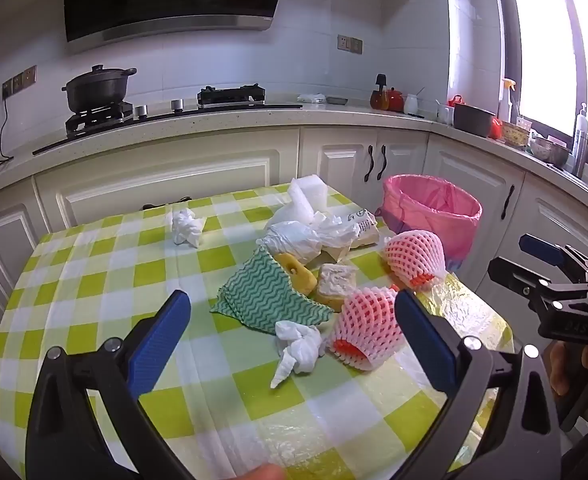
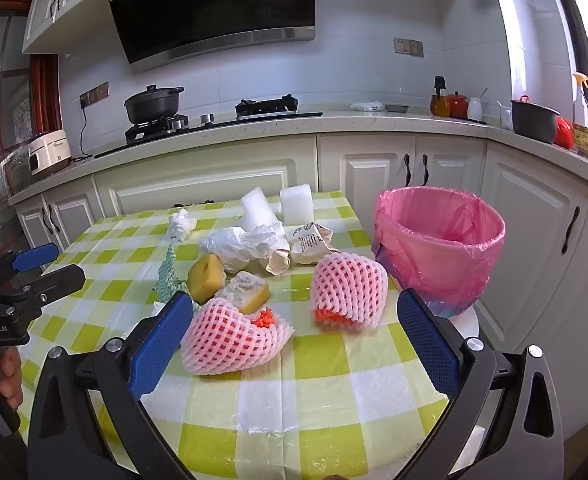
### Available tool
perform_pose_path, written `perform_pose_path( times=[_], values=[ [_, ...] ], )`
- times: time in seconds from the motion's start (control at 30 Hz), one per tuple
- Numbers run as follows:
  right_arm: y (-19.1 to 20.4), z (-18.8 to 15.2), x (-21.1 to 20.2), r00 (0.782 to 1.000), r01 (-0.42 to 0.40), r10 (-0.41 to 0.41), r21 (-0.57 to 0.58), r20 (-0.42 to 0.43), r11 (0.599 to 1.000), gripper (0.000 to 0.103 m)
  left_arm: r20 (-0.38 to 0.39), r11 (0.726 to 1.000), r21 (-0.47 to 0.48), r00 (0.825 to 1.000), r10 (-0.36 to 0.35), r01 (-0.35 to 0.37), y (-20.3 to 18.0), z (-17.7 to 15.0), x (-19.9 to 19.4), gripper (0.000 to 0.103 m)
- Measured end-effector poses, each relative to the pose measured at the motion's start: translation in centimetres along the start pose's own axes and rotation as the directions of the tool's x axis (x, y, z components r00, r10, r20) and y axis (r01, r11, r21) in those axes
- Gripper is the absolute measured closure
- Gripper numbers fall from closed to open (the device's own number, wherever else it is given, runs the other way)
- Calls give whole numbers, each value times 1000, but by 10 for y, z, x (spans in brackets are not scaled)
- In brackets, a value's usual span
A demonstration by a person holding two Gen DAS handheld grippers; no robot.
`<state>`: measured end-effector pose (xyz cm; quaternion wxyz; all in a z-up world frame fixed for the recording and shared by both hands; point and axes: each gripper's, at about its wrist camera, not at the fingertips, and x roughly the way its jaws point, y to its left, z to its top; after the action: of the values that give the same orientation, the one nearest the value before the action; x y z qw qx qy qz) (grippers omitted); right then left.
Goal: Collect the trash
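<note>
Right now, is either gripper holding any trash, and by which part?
Nothing is held. The left gripper and right gripper both have open jaws above the table, clear of the foam nets.

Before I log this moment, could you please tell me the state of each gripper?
Left gripper: open, holding nothing, above the table.
Right gripper: open, holding nothing, above the table.

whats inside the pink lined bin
Only the pink liner's inner wall shows inside the bin; no trash visible. Its bottom is hidden below the rim in both views.
</note>
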<state>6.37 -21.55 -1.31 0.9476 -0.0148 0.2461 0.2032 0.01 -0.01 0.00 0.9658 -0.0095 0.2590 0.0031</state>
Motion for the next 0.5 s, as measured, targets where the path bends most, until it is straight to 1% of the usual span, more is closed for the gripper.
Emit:
perform_pose_path(
  times=[0.33,0.5],
  values=[
    [-2,0,1,1000,-6,6,1,10,1000,7,2,1000,-7,1000,-6,7,0,0,0,4],
    [7,-1,1,1000,-2,2,0,10,1000,7,2,1000,-6,1000,-7,7,0,0,-1,4]
  ],
)
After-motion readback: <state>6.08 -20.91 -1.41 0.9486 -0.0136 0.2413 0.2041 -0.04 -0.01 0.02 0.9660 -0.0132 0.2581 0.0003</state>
